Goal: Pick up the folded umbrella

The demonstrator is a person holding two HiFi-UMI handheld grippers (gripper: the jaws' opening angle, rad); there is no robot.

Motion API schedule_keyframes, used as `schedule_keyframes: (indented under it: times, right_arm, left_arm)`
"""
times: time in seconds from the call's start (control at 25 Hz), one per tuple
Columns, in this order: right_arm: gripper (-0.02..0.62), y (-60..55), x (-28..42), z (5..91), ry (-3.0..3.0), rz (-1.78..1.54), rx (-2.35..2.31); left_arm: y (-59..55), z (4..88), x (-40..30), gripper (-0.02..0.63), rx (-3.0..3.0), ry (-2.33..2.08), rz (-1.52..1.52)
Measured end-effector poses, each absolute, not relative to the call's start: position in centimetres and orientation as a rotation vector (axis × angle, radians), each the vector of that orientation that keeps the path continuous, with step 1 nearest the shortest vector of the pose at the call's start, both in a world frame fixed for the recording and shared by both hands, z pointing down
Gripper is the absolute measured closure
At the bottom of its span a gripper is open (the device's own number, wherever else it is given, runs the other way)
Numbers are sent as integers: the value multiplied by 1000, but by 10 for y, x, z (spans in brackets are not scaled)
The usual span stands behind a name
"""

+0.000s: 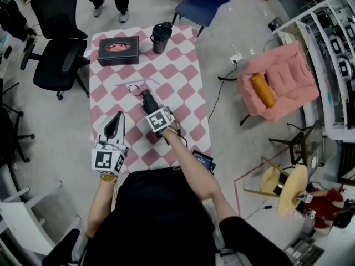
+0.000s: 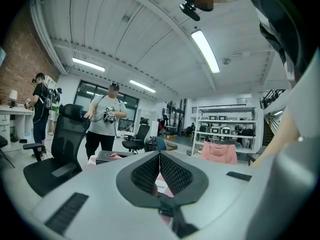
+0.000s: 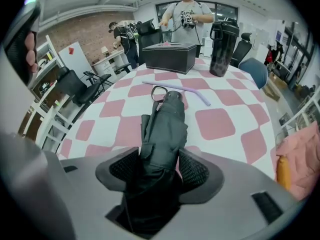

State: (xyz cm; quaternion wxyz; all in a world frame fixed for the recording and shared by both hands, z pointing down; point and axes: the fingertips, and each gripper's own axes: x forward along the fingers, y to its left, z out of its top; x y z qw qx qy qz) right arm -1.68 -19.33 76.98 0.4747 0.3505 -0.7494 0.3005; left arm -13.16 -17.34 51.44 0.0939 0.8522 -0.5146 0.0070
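The folded black umbrella [image 1: 146, 100] [image 3: 166, 126] lies lengthwise on the pink-and-white checked table [image 1: 186, 96], its wrist loop at the far end. My right gripper [image 1: 149, 108] [image 3: 159, 170] points steeply down over its near end. The jaws stand open on either side of the umbrella, which lies between the pads, and I see no firm squeeze. My left gripper [image 1: 118, 116] [image 2: 160, 156] hovers at the table's near left, pointing roughly level. Its pads meet with nothing between them.
A black tissue box [image 1: 118, 50] [image 3: 167, 56] and a black flask [image 1: 161, 36] [image 3: 222, 40] stand at the far end. A lilac stick [image 1: 137, 82] [image 3: 182, 89] lies beyond the umbrella. A phone [image 1: 203, 160] sits at the near right corner. Office chairs [image 1: 58, 54] and people ring the table.
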Motion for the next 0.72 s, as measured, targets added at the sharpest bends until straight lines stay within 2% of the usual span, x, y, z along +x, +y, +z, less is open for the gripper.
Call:
schedule_keyframes:
  times: [0.72]
  right_arm:
    - [337,-194,-24,784,-1730,689,927]
  left_arm:
    - [-166,519,-118,592,2543,-1482,46]
